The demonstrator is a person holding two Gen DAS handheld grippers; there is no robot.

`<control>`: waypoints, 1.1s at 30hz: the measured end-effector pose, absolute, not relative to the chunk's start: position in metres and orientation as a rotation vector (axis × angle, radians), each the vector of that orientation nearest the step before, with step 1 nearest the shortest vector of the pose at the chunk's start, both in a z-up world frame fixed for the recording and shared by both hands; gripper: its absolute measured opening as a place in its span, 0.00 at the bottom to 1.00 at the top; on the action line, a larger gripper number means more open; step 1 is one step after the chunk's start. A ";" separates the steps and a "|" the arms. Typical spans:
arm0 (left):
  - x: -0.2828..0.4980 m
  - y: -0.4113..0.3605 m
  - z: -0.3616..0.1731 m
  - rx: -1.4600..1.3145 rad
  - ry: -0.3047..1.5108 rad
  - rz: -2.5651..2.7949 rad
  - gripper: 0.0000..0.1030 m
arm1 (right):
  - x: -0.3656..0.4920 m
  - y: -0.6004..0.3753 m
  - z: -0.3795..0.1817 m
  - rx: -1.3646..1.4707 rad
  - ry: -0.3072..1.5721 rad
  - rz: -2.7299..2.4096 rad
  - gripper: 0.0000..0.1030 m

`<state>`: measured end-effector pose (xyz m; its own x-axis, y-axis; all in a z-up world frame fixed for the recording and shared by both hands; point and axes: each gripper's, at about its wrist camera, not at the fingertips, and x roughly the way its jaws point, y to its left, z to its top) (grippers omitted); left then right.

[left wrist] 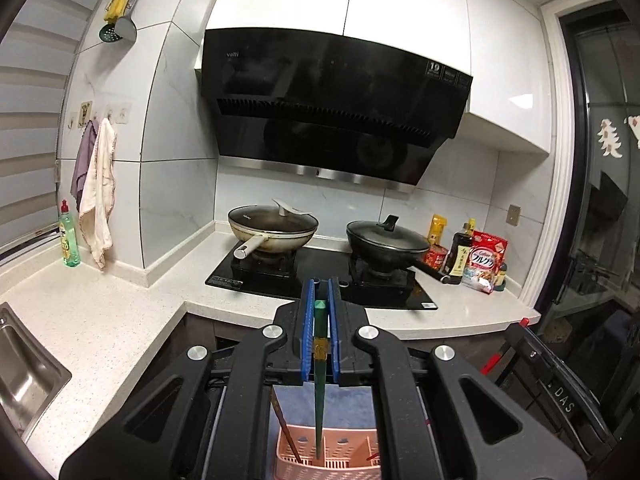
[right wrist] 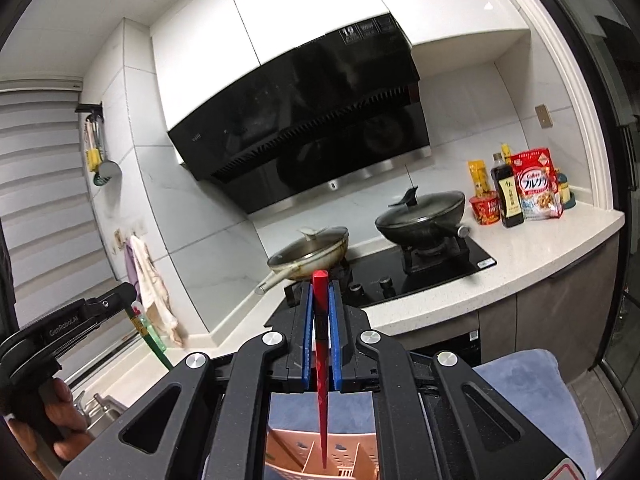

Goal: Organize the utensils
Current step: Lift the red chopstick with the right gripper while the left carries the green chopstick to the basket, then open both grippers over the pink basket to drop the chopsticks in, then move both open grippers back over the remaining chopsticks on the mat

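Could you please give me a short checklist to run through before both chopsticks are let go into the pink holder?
1. Left hand-held gripper clamped on the green chopstick: ok, the blue pads press it on both sides.
2. Right hand-held gripper clamped on the red chopstick: ok.
3. Green chopstick tip inside the pink utensil holder: ok, it reaches down into a middle compartment.
4. Red chopstick tip inside the holder: ok, it is at or just inside the rim; how deep, cannot tell.
5. Green chopstick apart from the brown chopstick already leaning in the holder: ok, that one stands to its left.
6. Holder sitting steady on the blue cloth: cannot tell, its base is hidden.
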<state>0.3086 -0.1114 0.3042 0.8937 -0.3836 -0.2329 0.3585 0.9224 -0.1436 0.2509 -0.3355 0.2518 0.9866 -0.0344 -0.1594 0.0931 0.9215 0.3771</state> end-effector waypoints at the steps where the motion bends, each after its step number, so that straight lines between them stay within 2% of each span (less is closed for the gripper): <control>1: 0.314 -0.114 0.300 -0.095 0.266 -0.382 0.06 | 0.255 -0.335 0.249 0.393 0.159 -0.066 0.07; 11: 0.340 -0.117 0.255 -0.088 0.361 -0.381 0.07 | 0.281 -0.326 0.196 0.370 0.278 -0.073 0.07; 15: 0.344 -0.118 0.238 -0.079 0.397 -0.384 0.07 | 0.281 -0.324 0.185 0.361 0.300 -0.072 0.14; 16: 0.343 -0.117 0.236 -0.077 0.399 -0.369 0.10 | 0.281 -0.325 0.184 0.359 0.304 -0.075 0.16; 18: 0.342 -0.115 0.232 -0.082 0.421 -0.367 0.25 | 0.274 -0.327 0.186 0.361 0.295 -0.088 0.33; 19: 0.340 -0.113 0.230 -0.087 0.432 -0.369 0.39 | 0.272 -0.327 0.189 0.364 0.290 -0.089 0.35; 20: 0.337 -0.112 0.230 -0.087 0.430 -0.362 0.46 | 0.267 -0.328 0.192 0.369 0.282 -0.088 0.38; 21: 0.334 -0.110 0.230 -0.083 0.423 -0.353 0.48 | 0.261 -0.329 0.195 0.371 0.275 -0.088 0.39; 23: 0.326 -0.107 0.231 -0.067 0.418 -0.334 0.60 | 0.253 -0.328 0.200 0.363 0.273 -0.087 0.40; 29: 0.299 -0.091 0.230 -0.060 0.450 -0.320 0.71 | 0.215 -0.314 0.206 0.327 0.304 -0.070 0.45; 33: 0.269 -0.073 0.218 -0.036 0.473 -0.295 0.78 | 0.179 -0.301 0.201 0.313 0.339 -0.045 0.51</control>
<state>0.2693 -0.0734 0.2183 0.8486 -0.2884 -0.4435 0.2717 0.9569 -0.1022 0.1794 -0.3009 0.2013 0.9426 0.0090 -0.3338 0.0951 0.9510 0.2943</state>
